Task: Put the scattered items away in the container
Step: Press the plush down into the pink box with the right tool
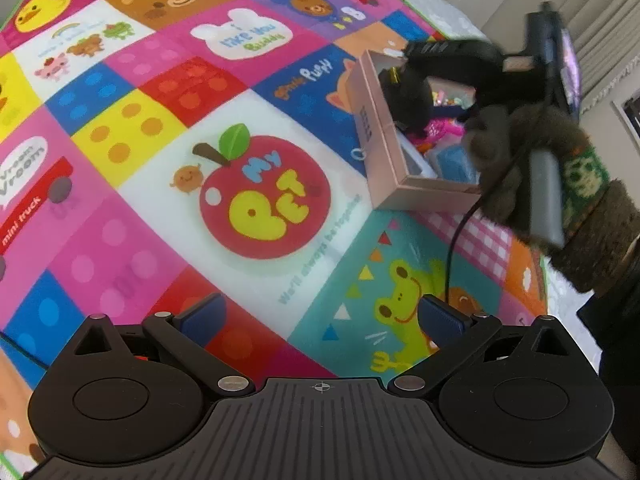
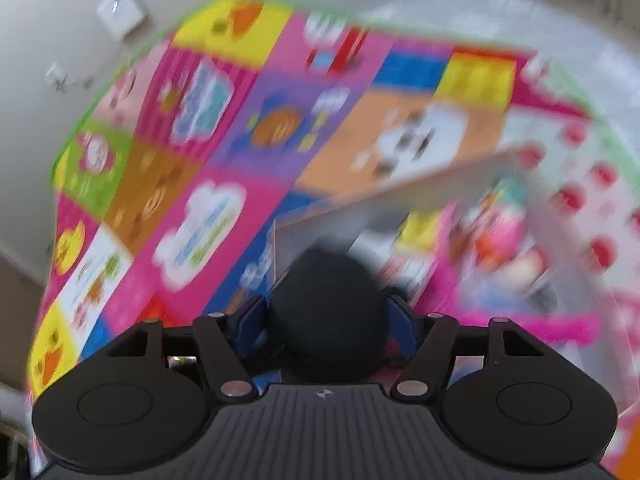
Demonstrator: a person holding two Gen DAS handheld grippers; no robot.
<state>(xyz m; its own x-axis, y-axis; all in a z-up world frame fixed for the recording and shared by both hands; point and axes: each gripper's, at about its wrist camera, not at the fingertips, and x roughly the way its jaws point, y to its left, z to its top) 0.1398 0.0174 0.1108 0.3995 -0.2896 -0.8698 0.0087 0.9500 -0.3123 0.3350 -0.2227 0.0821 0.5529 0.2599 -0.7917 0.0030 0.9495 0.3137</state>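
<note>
A pink cardboard box (image 1: pixel 384 160) stands on the play mat at the right, with several colourful small items (image 1: pixel 452 160) inside. Over its open top a hand in a fuzzy brown sleeve (image 1: pixel 580 184) holds my right gripper (image 1: pixel 424 76), and a soft black item (image 1: pixel 406 96) hangs below it, just inside the box. The right wrist view is blurred. It shows the black item (image 2: pixel 328 304) between the blue pads of the right gripper (image 2: pixel 328 312), which seem to stand slightly off it, above the box wall (image 2: pixel 400 196). My left gripper (image 1: pixel 320 312) is open and empty above the mat.
The bright patchwork play mat (image 1: pixel 160 120) spreads left of the box. A thin black cable (image 1: pixel 456 248) hangs from the right gripper down past the box's near corner. A white wall socket (image 2: pixel 120 10) and pale wall lie beyond the mat's far edge.
</note>
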